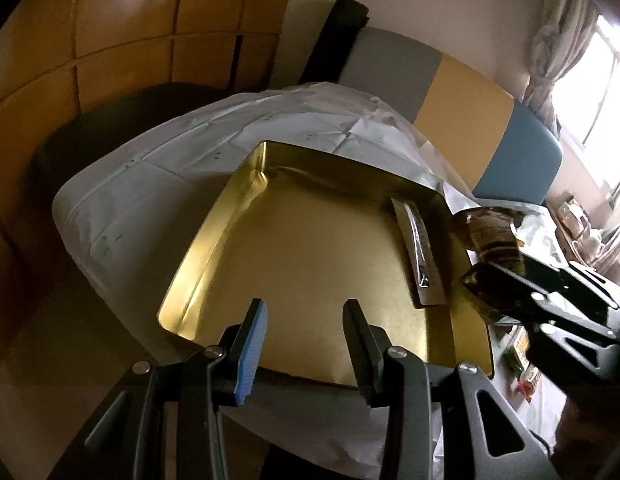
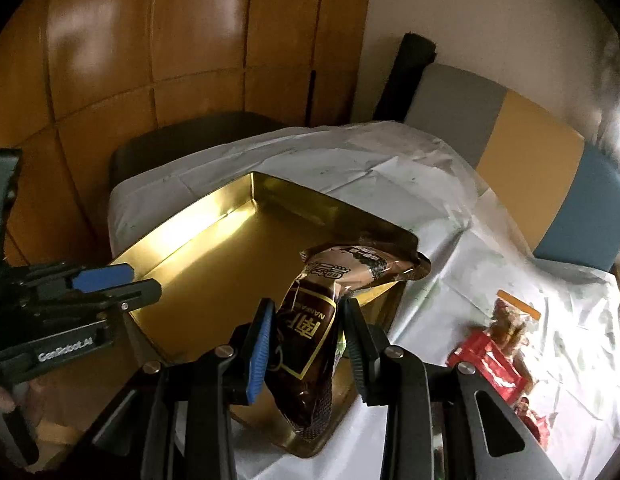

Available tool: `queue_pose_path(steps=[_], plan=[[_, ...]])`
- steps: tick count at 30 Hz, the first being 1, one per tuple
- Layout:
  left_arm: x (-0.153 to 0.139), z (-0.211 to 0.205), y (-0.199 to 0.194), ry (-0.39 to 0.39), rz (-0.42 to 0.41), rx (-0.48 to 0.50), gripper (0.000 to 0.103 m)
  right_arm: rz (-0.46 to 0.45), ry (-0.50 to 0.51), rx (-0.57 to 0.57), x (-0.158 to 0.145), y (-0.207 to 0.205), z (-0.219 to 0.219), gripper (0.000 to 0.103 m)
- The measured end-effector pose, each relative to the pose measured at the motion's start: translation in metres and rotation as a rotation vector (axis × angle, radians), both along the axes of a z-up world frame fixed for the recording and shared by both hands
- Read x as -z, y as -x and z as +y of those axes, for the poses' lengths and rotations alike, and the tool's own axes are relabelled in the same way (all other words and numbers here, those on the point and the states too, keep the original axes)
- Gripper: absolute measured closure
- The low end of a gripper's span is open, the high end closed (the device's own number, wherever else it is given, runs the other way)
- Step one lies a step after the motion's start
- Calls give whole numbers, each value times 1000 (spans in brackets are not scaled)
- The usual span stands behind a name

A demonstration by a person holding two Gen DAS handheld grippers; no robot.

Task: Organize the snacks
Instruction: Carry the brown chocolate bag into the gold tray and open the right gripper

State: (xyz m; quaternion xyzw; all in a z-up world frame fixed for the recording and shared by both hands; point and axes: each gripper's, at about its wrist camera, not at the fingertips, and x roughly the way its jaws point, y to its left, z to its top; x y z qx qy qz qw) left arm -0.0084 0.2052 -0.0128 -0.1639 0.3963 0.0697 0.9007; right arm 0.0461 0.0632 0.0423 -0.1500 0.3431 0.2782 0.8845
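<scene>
Snack pouch (image 2: 310, 336): brown and gold foil pack with printed characters, clamped between the two fingers of the right gripper (image 2: 305, 336); its upper end leans over the near right part of the gold tin.
Gold tin (image 1: 213, 240): shallow rectangular metal box, open at the top, resting on the white table cover (image 1: 121, 200); inner walls bright on the left side.
Silver sachet (image 1: 420, 256): long narrow packet lying flat inside the tin, along its right wall.
Right gripper: jaws narrow, pads pressing the pouch from both sides; seen from the left wrist view, it sits at the tin's right edge (image 1: 506, 284).
Left gripper (image 1: 305, 344): jaws partly apart, nothing between them; positioned over the tin's near edge. From the right wrist view it appears at the tin's left side (image 2: 121, 284).
Loose snacks (image 2: 494, 356): red packets and a clear bag with an orange strip, on the cover to the right of the tin, apart from it.
Background: wooden panels (image 2: 149, 60); padded bench back in grey, yellow and blue (image 1: 462, 108).
</scene>
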Motion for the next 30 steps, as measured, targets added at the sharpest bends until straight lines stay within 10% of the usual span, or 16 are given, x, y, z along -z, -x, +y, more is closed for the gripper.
queue_pose_path(steps=[30], plan=[[-26,-67,6,-244,-62,137,63,50,-62,147,18,-12,-49,52]])
